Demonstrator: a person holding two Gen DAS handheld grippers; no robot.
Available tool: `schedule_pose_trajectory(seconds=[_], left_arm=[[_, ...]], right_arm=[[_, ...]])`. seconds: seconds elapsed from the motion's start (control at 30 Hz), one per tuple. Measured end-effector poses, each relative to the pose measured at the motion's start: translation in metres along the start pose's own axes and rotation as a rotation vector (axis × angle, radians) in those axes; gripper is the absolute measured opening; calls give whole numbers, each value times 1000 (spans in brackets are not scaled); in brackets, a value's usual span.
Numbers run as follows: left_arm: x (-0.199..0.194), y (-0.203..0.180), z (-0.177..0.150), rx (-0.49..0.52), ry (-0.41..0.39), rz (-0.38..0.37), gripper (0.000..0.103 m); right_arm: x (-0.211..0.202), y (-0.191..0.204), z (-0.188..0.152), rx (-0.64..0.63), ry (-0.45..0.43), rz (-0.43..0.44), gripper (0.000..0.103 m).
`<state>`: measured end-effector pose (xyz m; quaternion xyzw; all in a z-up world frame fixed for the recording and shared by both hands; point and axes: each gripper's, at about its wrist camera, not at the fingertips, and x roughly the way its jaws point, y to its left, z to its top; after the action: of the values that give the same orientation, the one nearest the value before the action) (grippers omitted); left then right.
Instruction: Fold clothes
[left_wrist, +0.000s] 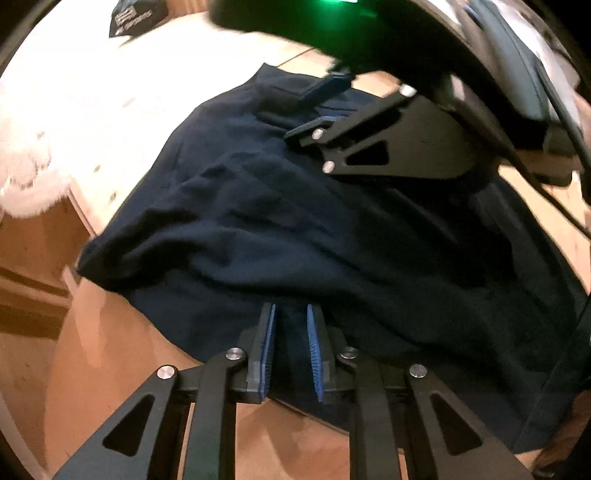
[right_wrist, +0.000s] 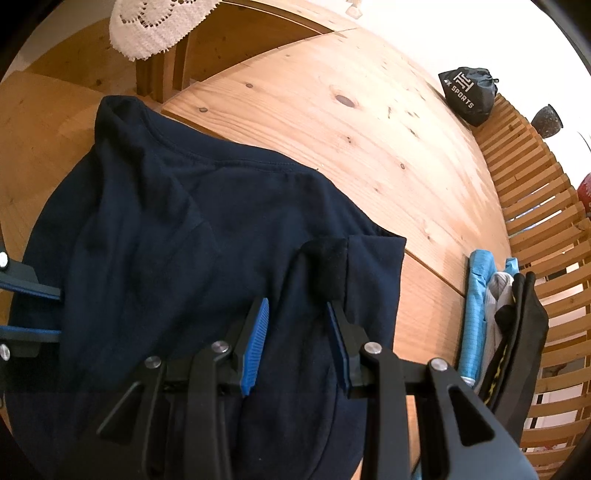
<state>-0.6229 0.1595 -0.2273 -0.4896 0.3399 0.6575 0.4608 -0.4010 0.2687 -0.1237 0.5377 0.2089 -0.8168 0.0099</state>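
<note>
Navy garment, a T-shirt by the look of its collar, lies rumpled on the wooden worktop, filling the lower left and centre of the right wrist view; the collar end hangs past the worktop edge at upper left of that frame. One sleeve sits just right of centre. No clean fold line visible yet; cloth is creased and bunched. Judgement: folding is at an early stage, with edges being gathered and the real folds still to make.

Stack of other clothes (light blue, grey, black) stands at the right edge of the worktop in the right wrist view; possibly done items, cannot confirm.

Left tongs: blue pads nearly together with a ridge of navy cloth between them at the near hem; reads as clenched on the garment. No earlier frame to compare.

Right tongs: part-closed, a raised fold of the cloth standing between the pads near the sleeve; grasping the garment, as far as the frame shows. The same tongs appear at upper centre of the left wrist view, tips down on the cloth.

Pose: both tools point steeply down at the worktop, well apart, at opposite sides of the garment.

Background: white lace cloth, dark drawstring bag, slatted wooden rail.
</note>
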Motion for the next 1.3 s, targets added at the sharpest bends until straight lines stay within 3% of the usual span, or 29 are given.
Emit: schedule_pose_trajectory(seconds=[0.3, 0.4, 0.5, 0.7, 0.87, 0.93, 1.1, 1.23, 1.3], left_arm=[[-7, 13, -41, 5, 88, 121, 13], [-19, 18, -39, -39, 9, 120, 13], [-17, 15, -35, -19, -42, 130, 13], [-1, 19, -50, -23, 23, 124, 16], [-5, 30, -83, -34, 86, 167, 16], [-9, 33, -89, -39, 75, 205, 16], [-21, 39, -85, -84, -57, 202, 16], [-10, 33, -55, -91, -25, 235, 16], [-9, 50, -47, -100, -13, 269, 20]], right_arm=[[-11, 4, -9, 23, 1, 50, 32], [-10, 7, -8, 23, 10, 33, 32], [-9, 9, -8, 23, 13, 23, 32], [-8, 10, -9, 29, 14, 26, 32], [0, -1, -3, 39, 14, 31, 32], [1, 0, -2, 37, 14, 27, 32], [1, 1, -2, 35, 15, 16, 32], [0, 4, -2, 28, 17, 1, 32], [0, 6, -2, 18, 17, -12, 32]])
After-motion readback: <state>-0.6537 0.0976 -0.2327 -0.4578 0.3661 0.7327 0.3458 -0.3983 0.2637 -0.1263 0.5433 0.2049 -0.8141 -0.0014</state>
